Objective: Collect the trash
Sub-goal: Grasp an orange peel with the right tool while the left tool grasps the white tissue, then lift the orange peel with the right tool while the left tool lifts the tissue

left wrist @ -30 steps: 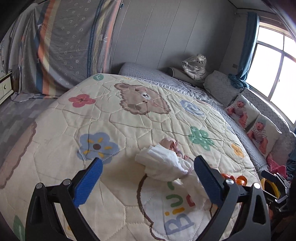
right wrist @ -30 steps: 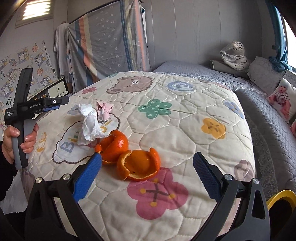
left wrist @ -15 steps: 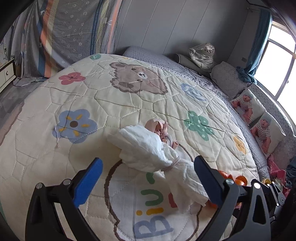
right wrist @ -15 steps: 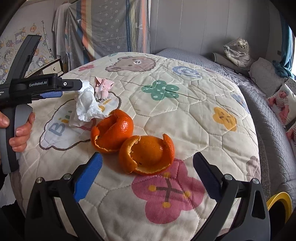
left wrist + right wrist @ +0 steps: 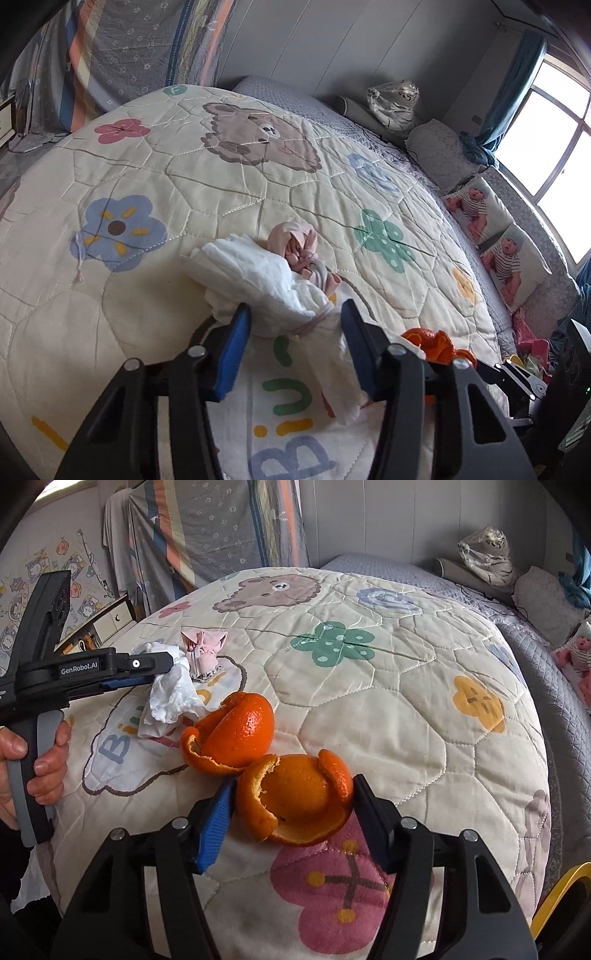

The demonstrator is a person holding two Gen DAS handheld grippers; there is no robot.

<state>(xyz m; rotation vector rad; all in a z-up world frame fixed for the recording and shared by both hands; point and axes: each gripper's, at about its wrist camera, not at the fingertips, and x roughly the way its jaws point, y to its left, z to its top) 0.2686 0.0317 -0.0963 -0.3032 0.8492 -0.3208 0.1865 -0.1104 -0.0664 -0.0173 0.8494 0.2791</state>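
**Both grippers closing on bed trash**

Left gripper [image 5: 293,325] is closing around the crumpled white tissue [image 5: 266,280] on the quilt [image 5: 147,302]; the tissue sits between my jaws, but I can't see the pads pressing it yet. Right gripper [image 5: 291,805] is closing on the nearer orange peel [image 5: 295,801], and both pads look to be at its edges, so I read that as contact just starting.

A second orange peel [image 5: 232,734] touches the first one at its far side, and a small pink wrapper [image 5: 295,247] lies right against the tissue.

Risks as I judge them: the peel is a thin curled shell, so my squeeze may crush or fold it and let it slip out sideways. Its neighbour could get dragged or knocked along the quilt. My left jaws sit low on soft bedding, so they could pinch the quilt with the tissue, or catch only a loose fold that pulls free on lifting
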